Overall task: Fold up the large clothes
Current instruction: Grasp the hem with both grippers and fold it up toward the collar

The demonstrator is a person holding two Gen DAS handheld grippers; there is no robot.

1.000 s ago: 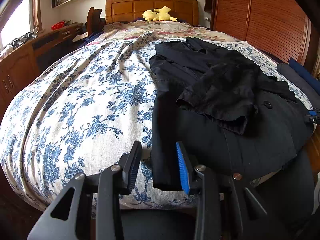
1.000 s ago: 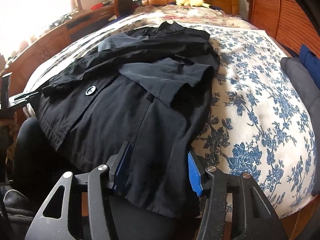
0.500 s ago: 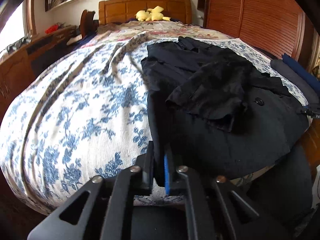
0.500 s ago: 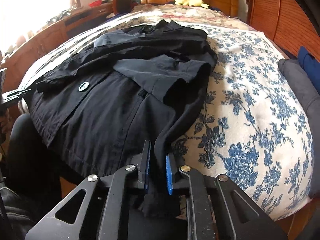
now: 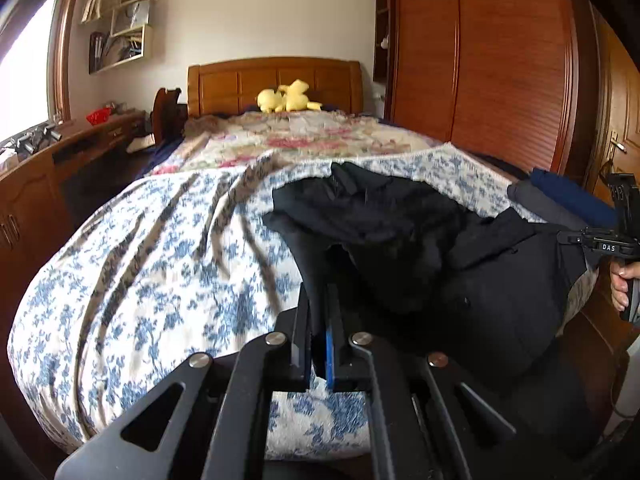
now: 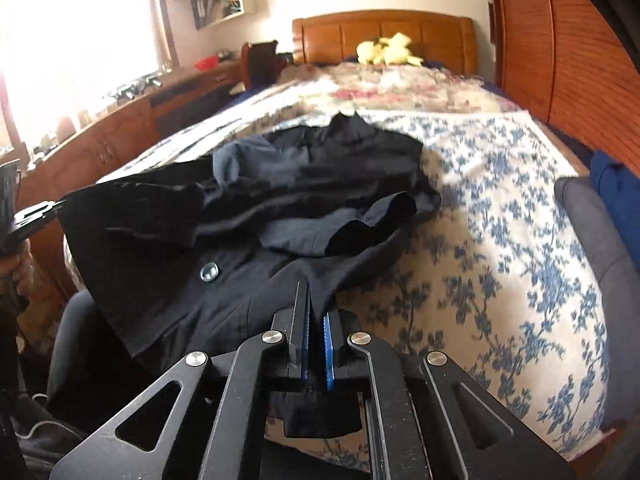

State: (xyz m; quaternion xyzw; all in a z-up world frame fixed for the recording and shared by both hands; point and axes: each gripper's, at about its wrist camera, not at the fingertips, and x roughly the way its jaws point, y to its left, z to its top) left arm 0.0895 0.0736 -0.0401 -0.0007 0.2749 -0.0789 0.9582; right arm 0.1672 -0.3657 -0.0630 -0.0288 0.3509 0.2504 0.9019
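Hand-held grippers (image 5: pixel 319 320) (image 6: pixel 316 312) pinching shirt (image 6: pixel 280 208) hem corners

Daylight from blown-out window (image 6: pixel 80 32), fisheye-bent edges, dark corners, slight motion blur

This is a home bedroom: a bed (image 5: pixel 160 264) with wooden headboard (image 5: pixel 276 80), a tall wooden wardrobe (image 5: pixel 500 60), a yellow plush toy (image 5: pixel 288 97) and wall shelves (image 5: pixel 120 28)

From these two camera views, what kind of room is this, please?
Most likely a bedroom in a home. A bed with a wooden headboard and a blue floral bedspread fills the view, a tall wooden wardrobe stands beside it, and a yellow plush toy lies by the headboard.
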